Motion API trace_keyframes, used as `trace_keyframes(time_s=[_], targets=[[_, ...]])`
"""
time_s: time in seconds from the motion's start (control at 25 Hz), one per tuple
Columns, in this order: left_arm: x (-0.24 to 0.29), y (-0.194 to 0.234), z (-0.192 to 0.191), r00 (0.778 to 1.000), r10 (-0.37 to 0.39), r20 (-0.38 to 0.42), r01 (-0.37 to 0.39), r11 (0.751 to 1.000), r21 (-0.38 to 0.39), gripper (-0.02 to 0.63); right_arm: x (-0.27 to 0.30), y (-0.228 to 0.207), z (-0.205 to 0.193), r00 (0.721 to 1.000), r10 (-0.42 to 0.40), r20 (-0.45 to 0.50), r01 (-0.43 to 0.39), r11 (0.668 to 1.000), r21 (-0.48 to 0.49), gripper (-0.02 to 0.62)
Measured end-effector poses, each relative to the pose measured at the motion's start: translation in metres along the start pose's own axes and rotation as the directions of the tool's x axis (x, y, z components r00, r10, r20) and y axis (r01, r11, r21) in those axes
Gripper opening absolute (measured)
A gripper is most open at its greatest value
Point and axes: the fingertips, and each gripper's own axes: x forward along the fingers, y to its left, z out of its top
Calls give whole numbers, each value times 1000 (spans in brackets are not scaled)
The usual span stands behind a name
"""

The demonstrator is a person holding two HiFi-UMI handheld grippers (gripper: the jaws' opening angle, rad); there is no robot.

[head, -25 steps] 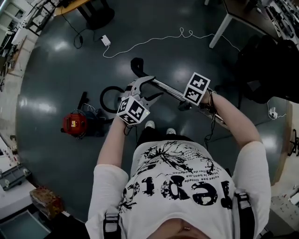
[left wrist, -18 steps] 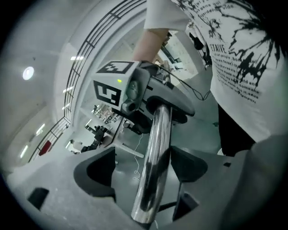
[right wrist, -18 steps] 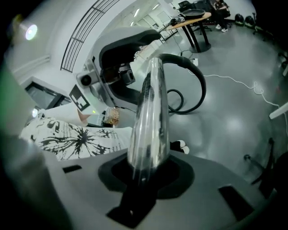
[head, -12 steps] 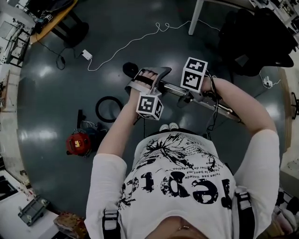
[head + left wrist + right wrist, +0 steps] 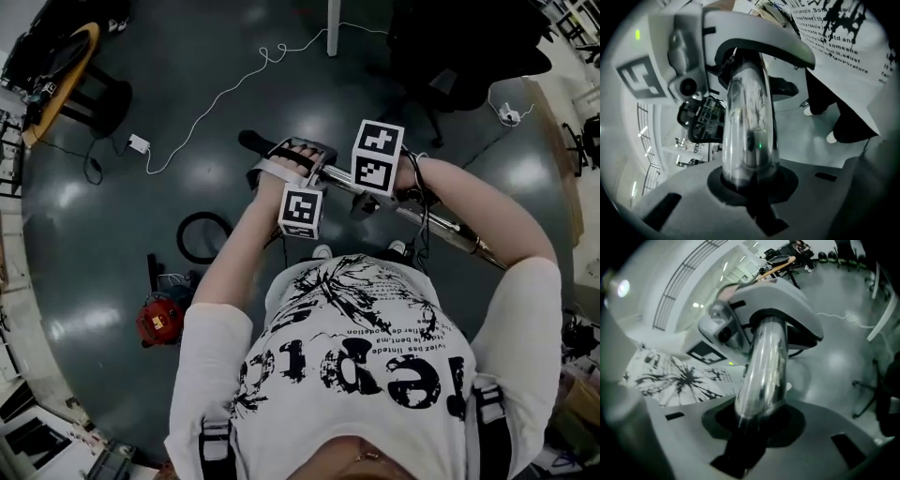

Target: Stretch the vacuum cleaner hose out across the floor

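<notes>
Your left gripper pinching chrome tube, jaws just been closing onto it. Your right gripper clamped on same tube just beside left; jaws just eased slightly wider, tube between them. Black hose looped on floor near red vacuum cleaner, at your left.

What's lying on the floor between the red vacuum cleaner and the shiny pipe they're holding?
A loop of black hose; the head view shows it.
</notes>
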Motion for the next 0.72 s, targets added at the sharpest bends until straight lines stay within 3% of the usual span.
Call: trace_keyframes(time_s=[0.08,0.16,0.2,0.28,0.36,0.44,0.52,0.64,0.68,0.72], targets=[[15,0,19,995,-94,-33,94,995,22,46,-6,-27,-30,969,-243,-47,239,968,-81,104],[33,1,42,982,-173,-70,175,984,26,44,-25,-56,-59,874,-485,-46,471,865,-174,109],[43,4,53,974,-207,-88,209,978,17,46,-38,-70,-70,804,-594,-21,574,786,-229,111],[62,11,78,956,-269,-115,269,963,-19,46,-67,-94,-92,627,-777,56,744,576,-339,128],[81,25,107,940,-317,-126,312,948,-59,46,-105,-116,-121,404,-908,114,850,326,-414,140],[101,46,136,930,-345,-126,333,937,-106,46,-151,-132,-151,176,-967,187,886,73,-458,143],[119,65,167,918,-384,-100,364,916,-171,46,-197,-137,-180,-17,-959,282,873,-152,-463,143],[136,81,222,870,-493,10,476,836,-273,45,-255,-134,-232,-239,-900,365,797,-396,-455,143],[140,83,242,843,-535,57,526,797,-296,46,-271,-136,-251,-303,-879,369,749,-459,-478,143],[142,84,261,811,-577,100,576,756,-310,44,-283,-138,-268,-346,-862,370,709,-498,-499,143]])
